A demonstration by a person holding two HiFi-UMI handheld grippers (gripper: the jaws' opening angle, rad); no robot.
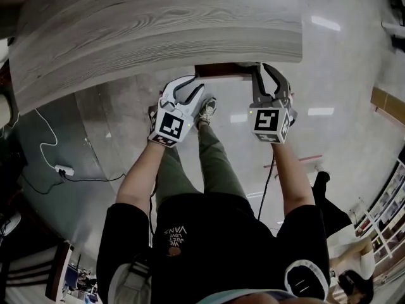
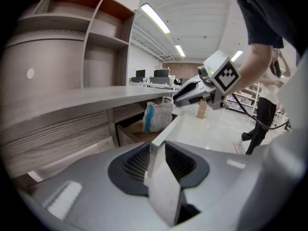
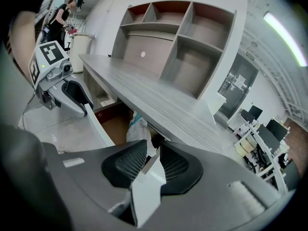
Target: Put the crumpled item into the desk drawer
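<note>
- two claws are up at the open drawer (image 3: pixel 111 127) under the desk top (image 1: pixel 158 24); from above i see both held out ahead of the person's legs.
- my left claw (image 1: pixel 201 88) is at the left end of the white drawer front (image 2: pixel 171 126). its jaws are clamped on that panel: the panel's edge fills the gap and both black pads lie against it.
- from the left claw the drawer front runs ahead and to the right, up to my right claw (image 1: pixel 261 68) at its far end.
- the right claw also has a white edge of the drawer between its jaws, with the pads tight on either side, so i read it as gripping the drawer.
- the crumpled item (image 2: pixel 156 117), a white wad with a blue patch, lies inside the drawer. it is ahead of the left claw, just behind the drawer front. from the right claw it is just beyond the jaw tips, a little to their left. neither claw touches it.
- the desk top hangs over the drawer, above both claws. open shelf compartments (image 3: pixel 183 37) stand on it, higher and further back.
- below the claws is a pale, shiny floor (image 1: pixel 342 75). the person's shoe (image 1: pixel 206 109) is right under the left claw.
</note>
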